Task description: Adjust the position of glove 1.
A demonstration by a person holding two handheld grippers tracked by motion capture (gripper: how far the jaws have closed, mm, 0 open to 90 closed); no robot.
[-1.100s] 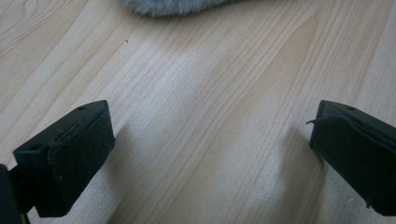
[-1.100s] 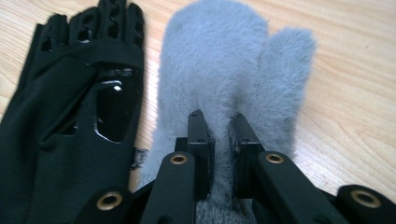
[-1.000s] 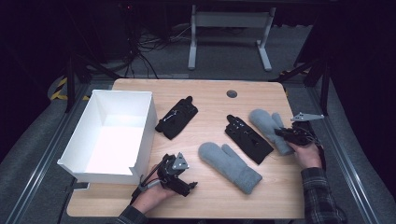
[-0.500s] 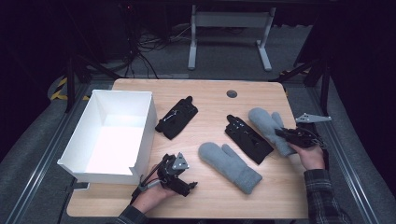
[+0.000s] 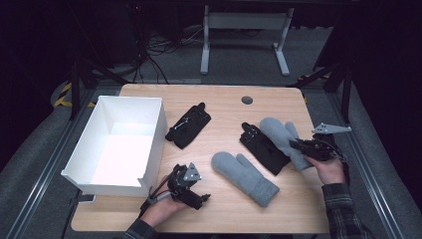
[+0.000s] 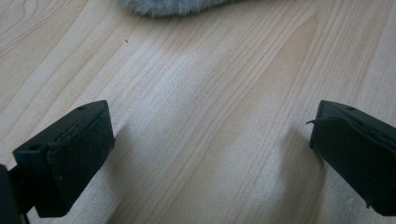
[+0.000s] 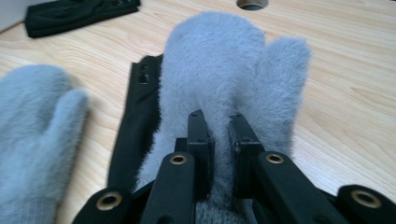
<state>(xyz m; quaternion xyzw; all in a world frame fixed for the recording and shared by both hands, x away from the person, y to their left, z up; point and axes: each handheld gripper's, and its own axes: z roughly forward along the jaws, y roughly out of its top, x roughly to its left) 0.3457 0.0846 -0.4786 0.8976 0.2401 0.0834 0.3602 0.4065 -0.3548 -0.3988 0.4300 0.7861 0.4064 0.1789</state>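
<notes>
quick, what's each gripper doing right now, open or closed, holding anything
Left gripper: open, jaws wide apart over bare table, holding nothing.
Right gripper: closed on the cuff of the grey mitten.

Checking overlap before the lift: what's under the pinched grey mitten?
Its left edge overlaps a black glove; the mitten otherwise lies on the table. How far the glove runs underneath is hidden.

Mitten cuff (image 7: 219, 210): hidden between the closed jaws.
Black glove (image 7: 135, 126): partly covered by the mitten.
Second mitten (image 6: 173, 5): cut off by the top edge.
</notes>
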